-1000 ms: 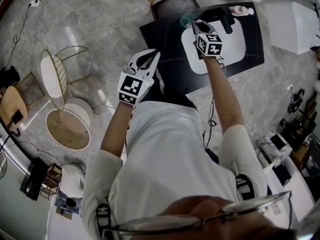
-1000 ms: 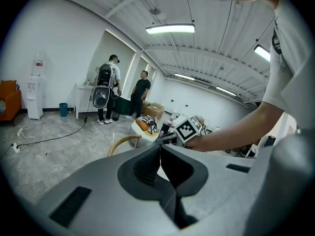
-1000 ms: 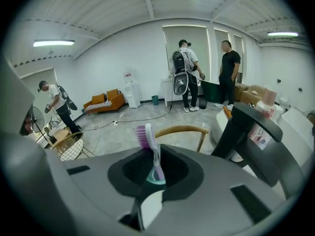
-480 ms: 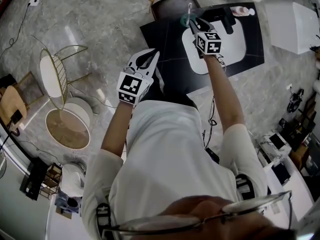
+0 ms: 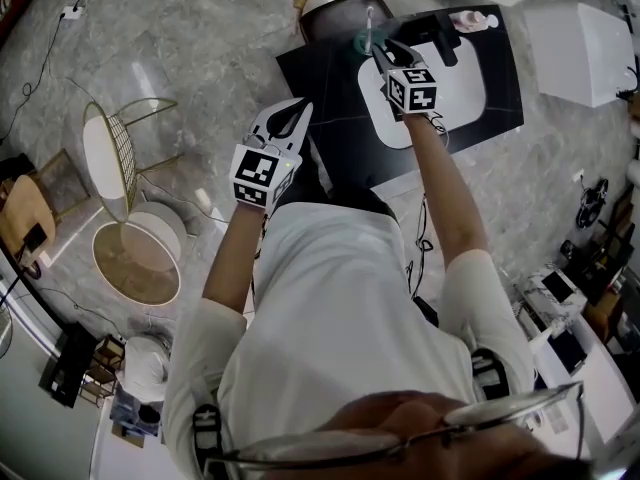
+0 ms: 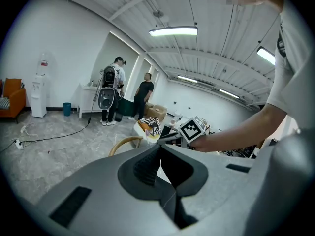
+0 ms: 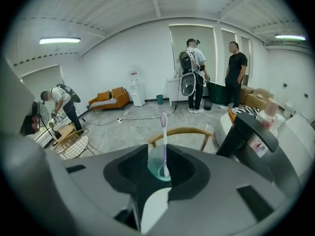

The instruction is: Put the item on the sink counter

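Observation:
A teal glass cup with a purple toothbrush upright in it stands on the black sink counter, at its far left corner. My right gripper reaches over the counter with the cup between its jaws. The jaws are opening and the pads stand off the glass; the toothbrush rises above them. My left gripper hovers at the counter's near left edge. It is shut with nothing in it.
A white basin is set in the counter, with a black faucet and a pale bottle behind it. A gold-rimmed chair stands past the counter. A wire chair and a round table are at left.
The right gripper's jaws have spread apart around the cup, and the toothbrush now shows standing free above them. The left gripper has stayed in place.

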The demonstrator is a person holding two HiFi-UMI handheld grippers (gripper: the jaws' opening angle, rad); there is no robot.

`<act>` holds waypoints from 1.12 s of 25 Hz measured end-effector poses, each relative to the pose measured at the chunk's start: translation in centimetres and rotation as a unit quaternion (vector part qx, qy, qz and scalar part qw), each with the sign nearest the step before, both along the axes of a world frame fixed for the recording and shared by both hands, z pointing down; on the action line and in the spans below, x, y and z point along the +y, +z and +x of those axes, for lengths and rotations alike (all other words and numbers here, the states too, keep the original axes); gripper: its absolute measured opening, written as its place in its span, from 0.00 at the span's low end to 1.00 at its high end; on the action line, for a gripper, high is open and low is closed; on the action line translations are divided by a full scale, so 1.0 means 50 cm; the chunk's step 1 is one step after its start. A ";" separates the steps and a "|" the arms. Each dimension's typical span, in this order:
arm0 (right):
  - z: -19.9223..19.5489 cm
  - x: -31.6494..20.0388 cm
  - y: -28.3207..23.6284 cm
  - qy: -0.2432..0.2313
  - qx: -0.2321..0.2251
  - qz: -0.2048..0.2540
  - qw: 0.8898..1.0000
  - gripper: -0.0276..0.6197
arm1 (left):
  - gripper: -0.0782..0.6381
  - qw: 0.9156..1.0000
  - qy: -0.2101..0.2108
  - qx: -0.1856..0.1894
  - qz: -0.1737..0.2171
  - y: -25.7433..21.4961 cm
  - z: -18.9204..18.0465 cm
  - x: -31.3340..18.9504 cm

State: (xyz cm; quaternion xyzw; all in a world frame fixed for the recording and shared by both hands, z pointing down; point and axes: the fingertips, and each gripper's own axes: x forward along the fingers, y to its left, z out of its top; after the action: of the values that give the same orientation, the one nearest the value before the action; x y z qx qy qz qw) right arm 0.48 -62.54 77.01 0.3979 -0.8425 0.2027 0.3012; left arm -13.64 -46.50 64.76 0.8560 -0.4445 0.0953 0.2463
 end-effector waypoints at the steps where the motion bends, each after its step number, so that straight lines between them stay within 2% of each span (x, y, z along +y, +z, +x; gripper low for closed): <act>1: 0.002 0.006 -0.014 -0.002 -0.004 0.003 1.000 0.23 | 0.12 1.000 -0.002 0.000 0.003 -0.007 0.005 0.003; 10: 0.041 0.082 -0.151 -0.040 -0.031 0.037 0.998 0.13 | 0.12 0.999 -0.028 -0.004 0.023 -0.061 0.084 0.051; 18: 0.101 0.178 -0.261 -0.090 -0.063 0.067 0.992 0.11 | 0.12 0.997 -0.066 -0.004 0.036 -0.114 0.178 0.135; 24: 0.167 0.289 -0.320 -0.100 -0.103 0.065 0.988 0.08 | 0.12 0.993 -0.107 0.009 0.051 -0.154 0.234 0.204; 28: 0.211 0.352 -0.344 -0.118 -0.103 0.070 0.985 0.07 | 0.12 0.989 -0.132 0.020 0.058 -0.177 0.266 0.240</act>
State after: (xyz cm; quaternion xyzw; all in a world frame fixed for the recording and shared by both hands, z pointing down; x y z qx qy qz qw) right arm 11.02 -44.93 59.80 0.2930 -0.9222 0.1466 0.2057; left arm -0.35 -34.49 55.91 0.8044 -0.5532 0.0185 0.2156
